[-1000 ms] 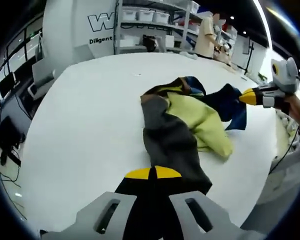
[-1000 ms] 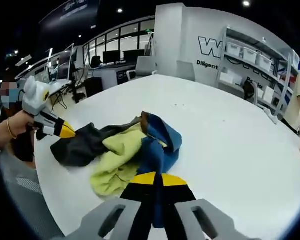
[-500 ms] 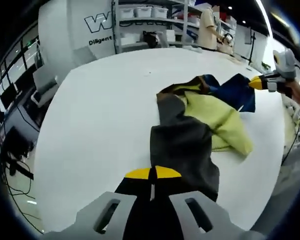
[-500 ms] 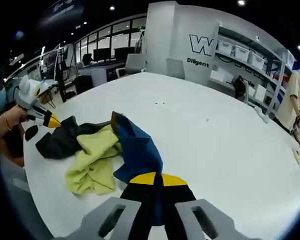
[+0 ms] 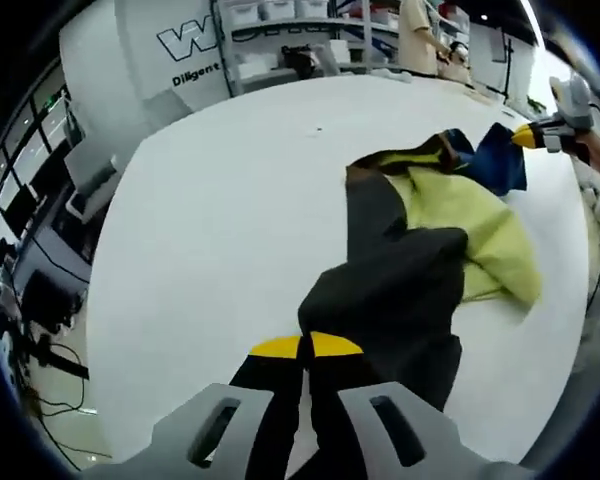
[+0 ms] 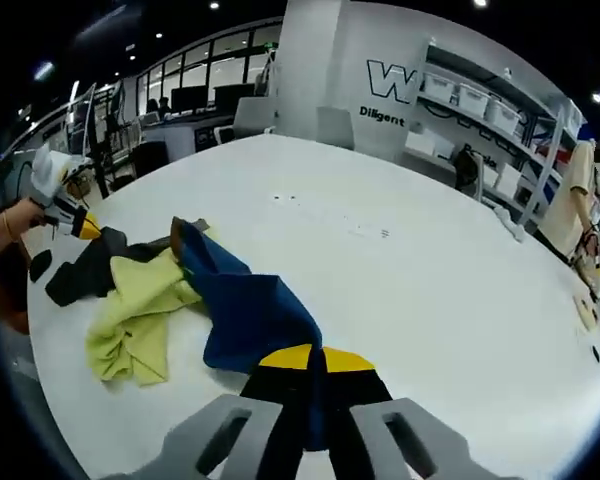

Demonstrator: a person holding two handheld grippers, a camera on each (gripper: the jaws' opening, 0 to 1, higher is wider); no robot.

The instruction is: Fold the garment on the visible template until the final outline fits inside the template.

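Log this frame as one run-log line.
stage: spreading garment | left gripper: shut on dark grey part | right gripper: shut on blue part | garment: bunched, stretched between grippers | table: white, no template seen

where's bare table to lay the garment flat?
Wide bare table between the garment and the shelving side in the right gripper view; also beside the dark sleeve in the left gripper view. Crowded along the near edge, where the left gripper and right gripper stretch the cloth.
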